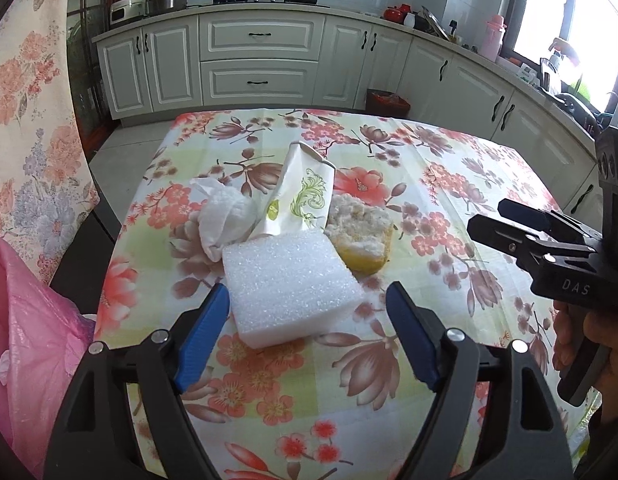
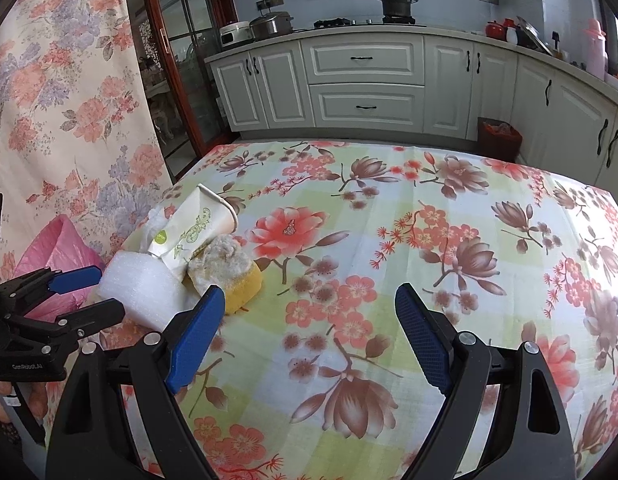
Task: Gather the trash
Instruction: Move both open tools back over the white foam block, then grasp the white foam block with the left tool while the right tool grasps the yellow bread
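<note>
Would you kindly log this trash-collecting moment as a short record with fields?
surface: table with floral cloth
trash pile: white foam block, crumpled tissue, flattened paper cup, yellow sponge, all bunched together
bag: pink plastic bag off the table's left edge
left claw: open, fingers either side of the foam block's near end, not pressing on it
right claw: open, nothing between its fingers, over bare cloth beside the pile
</note>
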`<state>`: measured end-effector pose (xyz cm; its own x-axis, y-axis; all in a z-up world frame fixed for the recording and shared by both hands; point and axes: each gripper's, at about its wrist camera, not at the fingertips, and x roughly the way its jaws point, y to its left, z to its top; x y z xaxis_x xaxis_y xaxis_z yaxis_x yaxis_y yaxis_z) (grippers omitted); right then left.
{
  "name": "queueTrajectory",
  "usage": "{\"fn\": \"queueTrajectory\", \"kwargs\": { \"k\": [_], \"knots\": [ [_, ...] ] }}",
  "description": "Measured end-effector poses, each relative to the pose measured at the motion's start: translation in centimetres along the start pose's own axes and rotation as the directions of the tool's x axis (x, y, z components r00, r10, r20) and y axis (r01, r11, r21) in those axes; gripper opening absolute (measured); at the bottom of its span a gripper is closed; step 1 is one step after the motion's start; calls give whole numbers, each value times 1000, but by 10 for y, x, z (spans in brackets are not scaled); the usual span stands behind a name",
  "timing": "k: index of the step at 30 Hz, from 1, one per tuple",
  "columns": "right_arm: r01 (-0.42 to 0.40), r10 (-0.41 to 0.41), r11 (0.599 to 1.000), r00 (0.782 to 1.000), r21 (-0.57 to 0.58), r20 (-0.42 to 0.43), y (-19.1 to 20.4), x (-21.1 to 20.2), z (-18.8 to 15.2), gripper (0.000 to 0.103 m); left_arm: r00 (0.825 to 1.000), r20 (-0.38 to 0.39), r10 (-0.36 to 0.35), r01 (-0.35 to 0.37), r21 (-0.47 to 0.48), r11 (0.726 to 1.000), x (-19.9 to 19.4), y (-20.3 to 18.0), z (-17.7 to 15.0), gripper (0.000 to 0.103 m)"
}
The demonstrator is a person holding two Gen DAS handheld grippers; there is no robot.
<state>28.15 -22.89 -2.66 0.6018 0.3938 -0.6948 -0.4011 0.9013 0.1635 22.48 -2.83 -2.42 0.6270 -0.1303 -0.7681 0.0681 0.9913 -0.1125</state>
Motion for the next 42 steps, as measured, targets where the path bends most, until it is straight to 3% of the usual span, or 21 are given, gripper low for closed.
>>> {"fn": "queueTrajectory", "kwargs": {
  "k": [8,21,34,37,39,42],
  "knots": [
    [-19,18,999,999,-34,-27,4,15,4,83,1000,-26,6,-6,10,1000,13,0,0,67],
    [-64,51,986,995,-156,-83,34,43,13,84,1000,17,5,-4,-26,1000,-19,17,-10,67],
    [-108,44,931,982,-349,-185,75,81,17,81,997,54,46,-41,-96,995,-45,54,-20,67],
    [-105,31,924,979,-368,-202,80,87,16,74,997,61,52,-45,-108,993,-50,60,-21,67],
    [-102,25,925,977,-367,-211,82,90,15,59,996,65,56,-48,-116,992,-53,63,-22,67],
    [-101,24,929,976,-357,-215,83,90,14,54,996,68,58,-49,-123,991,-56,67,-25,67]
  ]
}}
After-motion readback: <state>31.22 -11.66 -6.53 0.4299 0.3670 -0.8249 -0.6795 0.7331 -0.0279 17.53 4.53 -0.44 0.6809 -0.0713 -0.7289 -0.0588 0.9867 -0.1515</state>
